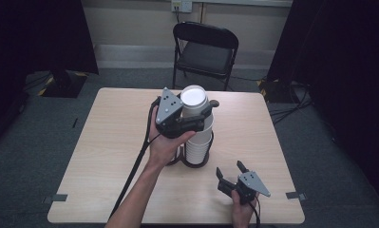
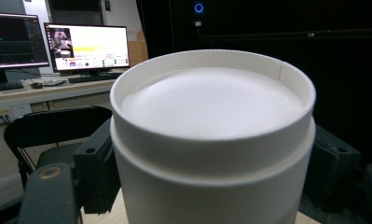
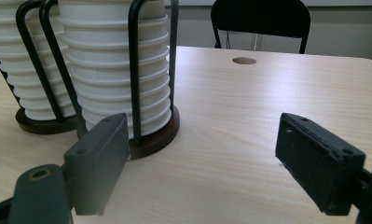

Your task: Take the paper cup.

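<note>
1. The left gripper (image 1: 203, 111) squeezes the top cup (image 1: 194, 101) of a tall stack of cups (image 1: 199, 137). One jaw is on each side of the cup. In the left gripper view the cup (image 2: 211, 140) is upside down and its white bottom faces up, with a black jaw pressing on each side.

2. I think the job right now is to pull this one cup off the stack. The cup sits at the very top, above the black wire holder (image 1: 196, 161) in the middle of the table (image 1: 106, 142).

3. Next, I think the hand has to lift the cup straight up. It must keep a soft but steady squeeze, so the cup does not bend or slip. The cup below might stick and come up too.

4. The right gripper (image 1: 231, 172) is near the front edge of the table, on the right. Its jaws are wide apart and hold nothing. In the right gripper view, two cup holders (image 3: 148, 135) stand just ahead of it on the left, apart from its jaws.
</note>
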`<state>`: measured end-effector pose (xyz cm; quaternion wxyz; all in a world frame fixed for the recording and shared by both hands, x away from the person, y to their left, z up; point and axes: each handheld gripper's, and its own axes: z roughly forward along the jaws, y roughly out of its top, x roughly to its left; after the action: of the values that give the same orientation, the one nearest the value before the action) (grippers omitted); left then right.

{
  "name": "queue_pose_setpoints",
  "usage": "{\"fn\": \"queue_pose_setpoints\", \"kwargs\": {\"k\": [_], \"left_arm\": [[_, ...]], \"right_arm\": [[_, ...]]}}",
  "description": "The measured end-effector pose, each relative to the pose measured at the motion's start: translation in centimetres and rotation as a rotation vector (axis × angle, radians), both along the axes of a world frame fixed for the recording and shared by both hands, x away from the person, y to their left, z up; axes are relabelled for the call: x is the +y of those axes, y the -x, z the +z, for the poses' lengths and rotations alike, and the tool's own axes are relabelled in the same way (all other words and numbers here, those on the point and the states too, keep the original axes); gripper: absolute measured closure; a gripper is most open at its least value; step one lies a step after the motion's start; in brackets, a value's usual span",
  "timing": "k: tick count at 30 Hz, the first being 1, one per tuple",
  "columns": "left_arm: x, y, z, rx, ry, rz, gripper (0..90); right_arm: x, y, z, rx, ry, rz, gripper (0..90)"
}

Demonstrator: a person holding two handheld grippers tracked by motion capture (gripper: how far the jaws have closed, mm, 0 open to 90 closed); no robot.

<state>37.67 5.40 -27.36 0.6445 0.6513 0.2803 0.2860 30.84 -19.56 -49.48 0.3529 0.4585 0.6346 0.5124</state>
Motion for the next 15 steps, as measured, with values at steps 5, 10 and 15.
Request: {"fn": "queue_pose_setpoints", "kwargs": {"k": [5, 10, 15], "left_arm": [[0.6, 0.6, 0.1, 0.011, 0.012, 0.008, 20.9], [1.4, 1.2, 0.1, 0.018, 0.03, -0.001, 20.9], [2.0, 1.7, -0.1, 0.029, 0.027, -0.005, 20.8]], "right_arm": [[0.0, 0.0, 0.0, 0.001, 0.002, 0.0, 17.0], [0.0, 0.0, 0.0, 0.002, 0.006, 0.0, 17.0], [0.0, 0.0, 0.0, 0.004, 0.004, 0.001, 16.9]]}}
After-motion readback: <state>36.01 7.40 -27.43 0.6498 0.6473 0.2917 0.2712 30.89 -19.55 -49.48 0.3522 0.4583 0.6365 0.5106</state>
